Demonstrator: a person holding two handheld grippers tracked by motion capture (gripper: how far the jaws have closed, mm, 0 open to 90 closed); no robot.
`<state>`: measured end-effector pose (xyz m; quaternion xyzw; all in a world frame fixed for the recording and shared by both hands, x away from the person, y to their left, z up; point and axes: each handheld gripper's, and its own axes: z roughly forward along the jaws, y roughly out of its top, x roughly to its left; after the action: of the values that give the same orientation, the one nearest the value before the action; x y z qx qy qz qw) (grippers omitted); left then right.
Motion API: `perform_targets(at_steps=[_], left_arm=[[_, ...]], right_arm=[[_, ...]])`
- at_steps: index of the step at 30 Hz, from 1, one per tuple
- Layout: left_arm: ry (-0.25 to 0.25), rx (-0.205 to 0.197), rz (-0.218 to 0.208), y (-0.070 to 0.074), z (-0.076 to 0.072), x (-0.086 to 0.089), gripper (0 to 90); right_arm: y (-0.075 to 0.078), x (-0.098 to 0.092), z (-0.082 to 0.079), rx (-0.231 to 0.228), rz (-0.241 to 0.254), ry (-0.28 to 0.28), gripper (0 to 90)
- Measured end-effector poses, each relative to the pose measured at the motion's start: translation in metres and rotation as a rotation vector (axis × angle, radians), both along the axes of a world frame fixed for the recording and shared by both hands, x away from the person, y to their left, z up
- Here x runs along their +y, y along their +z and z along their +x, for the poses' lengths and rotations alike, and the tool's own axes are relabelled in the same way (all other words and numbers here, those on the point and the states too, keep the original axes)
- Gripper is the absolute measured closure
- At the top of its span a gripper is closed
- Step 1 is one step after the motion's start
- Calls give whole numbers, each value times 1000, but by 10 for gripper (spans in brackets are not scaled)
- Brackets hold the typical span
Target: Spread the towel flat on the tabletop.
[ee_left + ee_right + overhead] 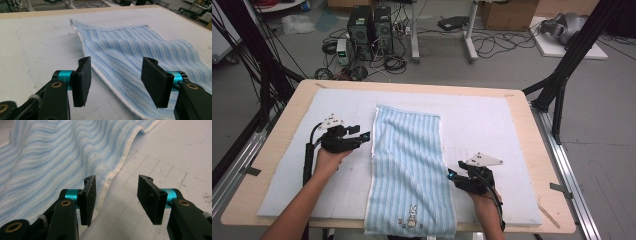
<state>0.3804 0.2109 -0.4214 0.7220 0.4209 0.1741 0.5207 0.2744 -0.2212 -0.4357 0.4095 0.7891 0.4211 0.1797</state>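
A light blue striped towel [408, 165] lies flat, lengthwise down the middle of the white mat [492, 125], its near end with a small rabbit print hanging over the table's front edge. My left gripper [363, 136] sits at the towel's left edge, open, its jaws straddling the white hem [110, 86] with nothing gripped. My right gripper [452, 175] is at the towel's right edge, open too; the hem [117, 170] runs just under its left jaw. In the gripper views the towel [140, 50] [50, 152] shows soft ripples.
The mat covers a wooden table [532, 120]. Black frame legs [562, 70] stand at both sides. On the floor behind are computer towers [369, 25], loose cables and a cardboard box [509, 14].
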Motion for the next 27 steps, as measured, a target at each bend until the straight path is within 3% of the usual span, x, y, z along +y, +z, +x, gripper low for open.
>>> perform_targets(at_steps=[3,9,12,14,17,20,22,25,27], left_arm=[[11,11,28,-1,13,-10,420],[51,83,94,-19,33,-27,422],[30,105,125,-27,36,-35,444],[18,100,179,-29,34,-42,463],[16,84,185,-28,33,-44,461],[17,101,180,-29,34,-43,451],[8,97,200,-29,33,-45,456],[-53,98,251,-30,31,-50,619],[-80,84,269,-29,29,-53,731]], right_arm=[[-1,0,0,4,-1,1,482],[-1,0,1,6,3,-2,475],[-2,2,2,14,10,3,474],[-3,7,3,35,29,30,482],[-4,25,2,53,59,116,493],[-5,47,2,52,36,185,512],[-7,56,4,55,4,206,529],[-13,65,8,66,-72,210,624],[-13,64,8,71,-66,220,734]])
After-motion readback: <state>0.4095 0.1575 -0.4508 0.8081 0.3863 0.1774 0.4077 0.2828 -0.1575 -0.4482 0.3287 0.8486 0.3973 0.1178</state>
